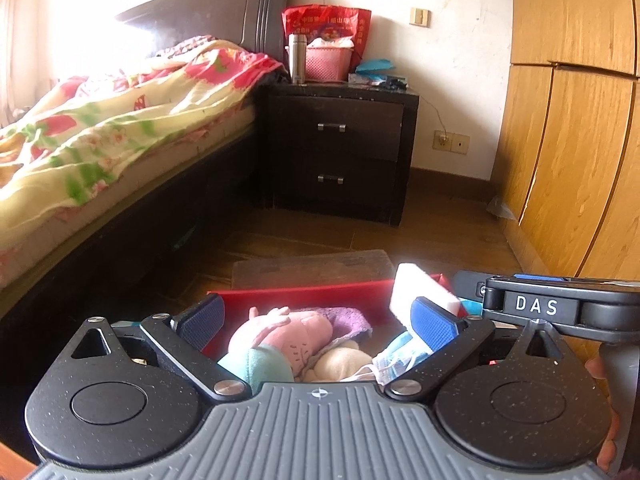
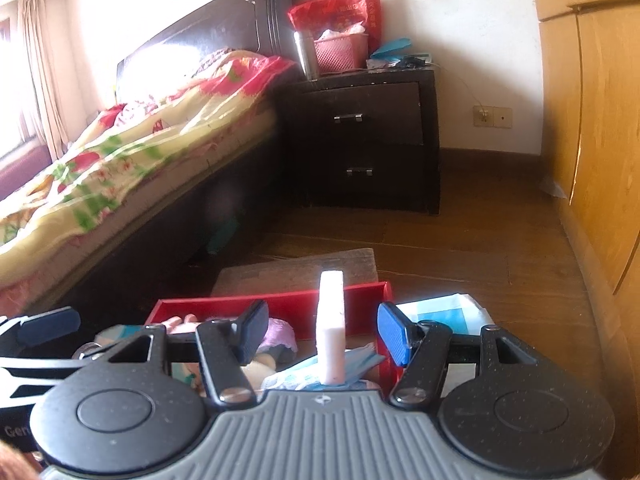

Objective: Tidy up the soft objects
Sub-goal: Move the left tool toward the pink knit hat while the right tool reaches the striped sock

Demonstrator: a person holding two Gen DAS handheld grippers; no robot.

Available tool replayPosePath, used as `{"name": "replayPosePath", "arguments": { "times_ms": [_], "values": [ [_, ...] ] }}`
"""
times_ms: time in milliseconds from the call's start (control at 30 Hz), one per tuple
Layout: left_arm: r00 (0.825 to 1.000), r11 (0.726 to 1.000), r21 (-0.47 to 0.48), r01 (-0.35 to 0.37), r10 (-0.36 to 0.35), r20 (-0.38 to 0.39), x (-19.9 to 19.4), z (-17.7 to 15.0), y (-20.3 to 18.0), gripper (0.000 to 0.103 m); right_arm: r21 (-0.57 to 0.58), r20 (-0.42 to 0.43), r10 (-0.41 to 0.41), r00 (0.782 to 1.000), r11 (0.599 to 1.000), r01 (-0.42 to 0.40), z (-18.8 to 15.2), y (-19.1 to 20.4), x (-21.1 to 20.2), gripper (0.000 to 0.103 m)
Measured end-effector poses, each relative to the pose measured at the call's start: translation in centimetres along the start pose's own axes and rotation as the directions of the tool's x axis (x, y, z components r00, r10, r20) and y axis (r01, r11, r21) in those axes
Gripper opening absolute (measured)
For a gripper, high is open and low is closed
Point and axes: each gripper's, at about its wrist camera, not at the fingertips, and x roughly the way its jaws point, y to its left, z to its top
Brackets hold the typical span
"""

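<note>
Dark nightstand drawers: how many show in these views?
2. The upper drawer and the lower drawer are stacked in the dark wooden nightstand beside the bed, each with a metal handle.

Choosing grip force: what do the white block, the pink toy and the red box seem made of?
White block: probably foam sponge, matte, with a chipped edge. Pink toy: plush fabric, fuzzy and rounded, with stitched marks. Red box: likely cardboard, with thin flat walls and a smooth, slightly glossy red finish; plastic can't be excluded.
</note>
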Motion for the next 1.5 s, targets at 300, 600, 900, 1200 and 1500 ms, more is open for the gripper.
{"name": "replayPosePath", "arguments": {
  "times_ms": [300, 600, 900, 1200, 1500],
  "values": [
    [1.0, 1.0, 0.017, 0.005, -0.005, 0.012, -2.1, -0.1, -0.7, 0.096, -0.012, 0.016, -0.01, 1.0, 1.0, 0.011, 0.1, 0.3, -2.4, 0.039],
    [0.999, 0.999, -0.005, 0.044, -0.044, -0.023, -4.2, -0.8, 0.4, 0.098, -0.043, -0.003, -0.01, 1.0, 0.999, 0.01, -0.7, 0.6, -4.4, 0.042],
    [0.987, 0.993, -0.037, 0.112, -0.116, -0.113, -5.5, -3.2, 1.3, 0.098, -0.013, -0.102, -0.006, 0.995, 1.0, 0.005, -3.5, -0.9, -5.7, 0.043],
    [0.979, 0.991, -0.079, 0.11, -0.122, -0.164, -8.2, -6.3, 2.9, 0.097, -0.099, -0.245, 0.001, 0.97, 0.995, -0.026, -8.0, -0.6, -5.2, 0.046],
    [0.967, 0.987, -0.078, 0.143, -0.156, -0.199, -8.5, -7.9, 3.4, 0.097, -0.145, -0.408, -0.018, 0.913, 0.988, -0.045, -11.1, -0.9, -1.8, 0.048]
  ]
}}
